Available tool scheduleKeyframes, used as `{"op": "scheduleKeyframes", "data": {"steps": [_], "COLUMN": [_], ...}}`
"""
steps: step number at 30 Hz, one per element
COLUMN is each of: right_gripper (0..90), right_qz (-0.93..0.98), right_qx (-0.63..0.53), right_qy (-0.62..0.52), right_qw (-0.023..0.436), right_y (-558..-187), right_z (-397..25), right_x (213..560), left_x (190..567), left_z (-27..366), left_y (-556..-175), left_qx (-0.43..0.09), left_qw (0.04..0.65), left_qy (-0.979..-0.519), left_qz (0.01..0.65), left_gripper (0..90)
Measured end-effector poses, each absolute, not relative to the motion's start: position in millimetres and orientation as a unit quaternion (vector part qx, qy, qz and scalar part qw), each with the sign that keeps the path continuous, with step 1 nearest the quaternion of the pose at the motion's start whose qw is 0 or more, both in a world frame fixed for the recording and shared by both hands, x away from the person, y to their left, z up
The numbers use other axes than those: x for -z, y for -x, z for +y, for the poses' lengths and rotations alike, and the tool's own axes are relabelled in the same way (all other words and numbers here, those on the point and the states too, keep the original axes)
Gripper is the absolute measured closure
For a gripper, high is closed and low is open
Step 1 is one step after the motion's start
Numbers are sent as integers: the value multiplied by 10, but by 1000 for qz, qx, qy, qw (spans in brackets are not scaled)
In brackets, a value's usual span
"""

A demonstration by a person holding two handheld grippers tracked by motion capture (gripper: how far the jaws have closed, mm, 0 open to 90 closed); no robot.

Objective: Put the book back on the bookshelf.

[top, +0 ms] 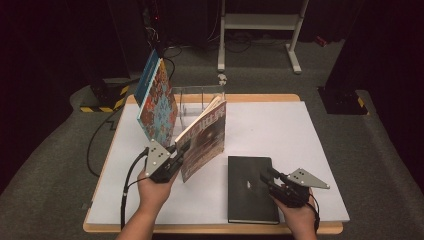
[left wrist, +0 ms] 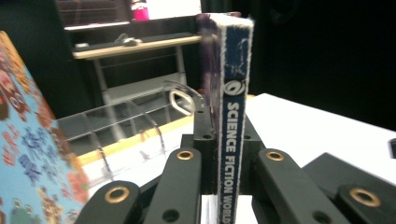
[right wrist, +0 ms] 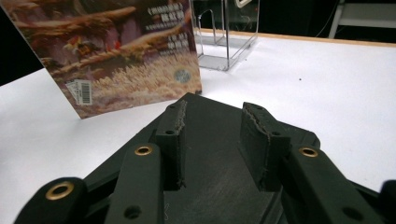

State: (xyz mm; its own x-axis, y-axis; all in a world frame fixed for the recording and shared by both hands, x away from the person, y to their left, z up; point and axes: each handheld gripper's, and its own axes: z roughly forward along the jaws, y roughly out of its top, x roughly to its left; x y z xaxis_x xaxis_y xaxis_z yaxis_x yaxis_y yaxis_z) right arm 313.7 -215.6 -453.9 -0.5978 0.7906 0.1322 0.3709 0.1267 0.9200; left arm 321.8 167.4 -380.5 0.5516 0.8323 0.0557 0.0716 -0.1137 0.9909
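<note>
My left gripper (top: 176, 150) is shut on the spine of a Science Fiction World magazine (top: 205, 136), which stands tilted on the white table (top: 280, 125). In the left gripper view the jaws pinch the blue spine (left wrist: 232, 135). A colourful book (top: 157, 102) leans at the left of a clear acrylic rack (top: 197, 100). A black book (top: 250, 192) lies flat near the front edge. My right gripper (top: 266, 176) is open at its right side. In the right gripper view its jaws (right wrist: 217, 126) stand apart over the black cover (right wrist: 219, 191), with the magazine's back cover (right wrist: 116, 51) beyond.
The clear rack (right wrist: 229, 32) stands at the back middle of the table, its slots beside the colourful book (left wrist: 28, 154) free. Behind the table are a white desk frame (top: 260, 22) and a yellow-black striped base (top: 105, 97). A cable trails from the left gripper.
</note>
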Motion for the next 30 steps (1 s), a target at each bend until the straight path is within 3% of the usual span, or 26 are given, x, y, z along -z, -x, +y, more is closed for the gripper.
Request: {"op": "scheduleKeyframes", "data": {"steps": [5, 13, 17, 21, 30], "right_gripper": [606, 604, 603, 602, 602], "right_qz": [721, 720, 720, 721, 722], "right_qx": [-525, -526, -527, -528, -531], "right_qy": [-407, -410, -409, -408, -403], "right_qw": [198, 193, 191, 189, 184], "right_y": [-3148, -3159, -3159, -3159, -3170], "right_z": [-2171, -2198, -2197, -2194, -2189], "right_x": [4552, 4569, 4570, 4571, 4581], "left_x": [3791, 3715, 3694, 3699, 3650], "left_z": [1693, 1569, 1547, 1548, 1511], "left_y": [-3271, -3388, -3517, -3613, -3630], "left_qx": [-303, -325, -302, -271, -303], "left_qw": [583, 563, 575, 590, 566], "left_qy": [-672, -680, -674, -667, -666], "left_qz": [341, 339, 353, 367, 379], "left_gripper": [808, 758, 745, 789, 836]}}
